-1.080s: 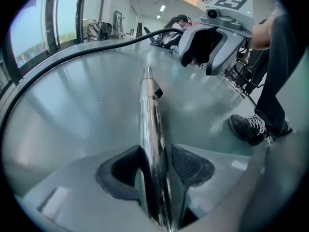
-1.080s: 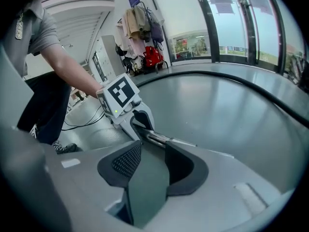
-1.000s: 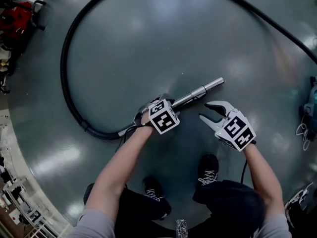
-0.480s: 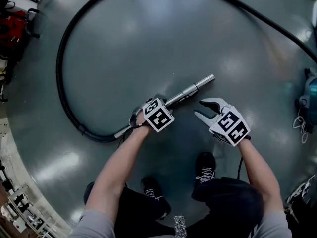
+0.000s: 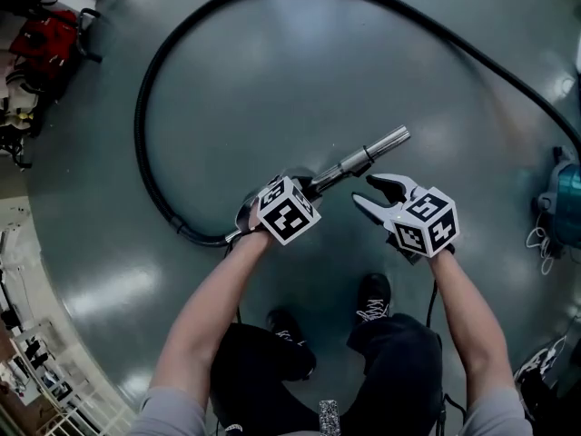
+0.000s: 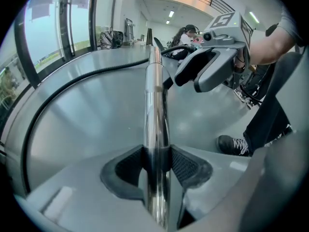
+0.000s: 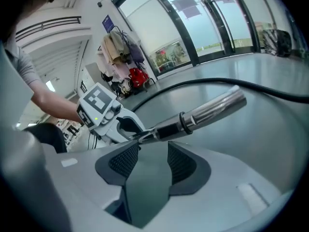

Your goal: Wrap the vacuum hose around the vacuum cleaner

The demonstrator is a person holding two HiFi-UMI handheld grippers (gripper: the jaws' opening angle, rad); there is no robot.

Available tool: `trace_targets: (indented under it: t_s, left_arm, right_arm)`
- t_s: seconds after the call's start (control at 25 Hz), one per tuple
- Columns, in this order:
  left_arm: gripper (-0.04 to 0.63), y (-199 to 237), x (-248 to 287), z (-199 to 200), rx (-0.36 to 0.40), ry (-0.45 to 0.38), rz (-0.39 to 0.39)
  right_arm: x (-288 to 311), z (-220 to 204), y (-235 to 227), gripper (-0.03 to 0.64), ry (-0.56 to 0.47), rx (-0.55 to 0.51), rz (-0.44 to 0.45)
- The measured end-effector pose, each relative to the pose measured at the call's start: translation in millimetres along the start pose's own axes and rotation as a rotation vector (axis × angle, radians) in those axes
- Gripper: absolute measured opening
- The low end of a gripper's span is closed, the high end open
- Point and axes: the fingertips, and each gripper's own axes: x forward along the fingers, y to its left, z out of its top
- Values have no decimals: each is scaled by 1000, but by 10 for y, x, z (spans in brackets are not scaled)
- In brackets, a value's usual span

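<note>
Left gripper (image 6: 157, 164) has the metal wand (image 5: 363, 157) clamped between its fingers (image 6: 126, 166), low on the tube, with the chrome shaft running straight out ahead. Right gripper (image 5: 365, 192) hovers just beside the wand's lower right, fingers (image 7: 181, 164) spread apart and nothing between them. The black hose (image 5: 138, 121) trails from the wand's rear, sweeps up the left of the frame, arcs across the top and runs down toward the right edge. There sits a teal machine (image 5: 567, 193), probably the vacuum cleaner, well apart from both grippers. So no wrapping has begun.

The step looks like getting a second grip. The best spot is likely the dark collar or the ribbed hose behind it, as the chrome looks slick. The right fingers should close squarely across the tube, not at an angle. With two holds, the wand can be carried toward the machine while the slack feeds along the floor (image 5: 272, 80) in a wide curve, with no kinks or twists.
</note>
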Motion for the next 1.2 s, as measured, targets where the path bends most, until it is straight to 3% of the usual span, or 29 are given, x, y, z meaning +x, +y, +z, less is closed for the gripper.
trace_targets:
  t_s: [0.28,0.44,0.56,0.68,0.84,1.04,1.2]
  left_arm:
    - [169,-314,-901,500,-15,-62,-16]
    - [169,-579,-1353,790,-26,-104,-39]
    - [169,-778,-1672,992,-38,-129,-45]
    - [170,-928,-2023,1145,-60,-152,-40]
    - [170,-1185,-2503,1389,-66,-191,-28]
    - [178,-1426,-3182,1782,-37,-267,-9]
    - [203,-1610,-3748,1981,14,-282,28]
  right_arm:
    - [-364,671,470,300,-120,212,-11]
    - [-645,1193,793,265,-264,290,-7]
    - [-896,1513,1015,213,-324,288,2]
    - [-1163,1767,1318,202,-334,205,10]
    - [-1587,2067,1806,195,-308,-2,19]
    - [-2123,2558,2336,193,-309,-179,48]
    - [-2549,2902,2759,193,-289,-295,95]
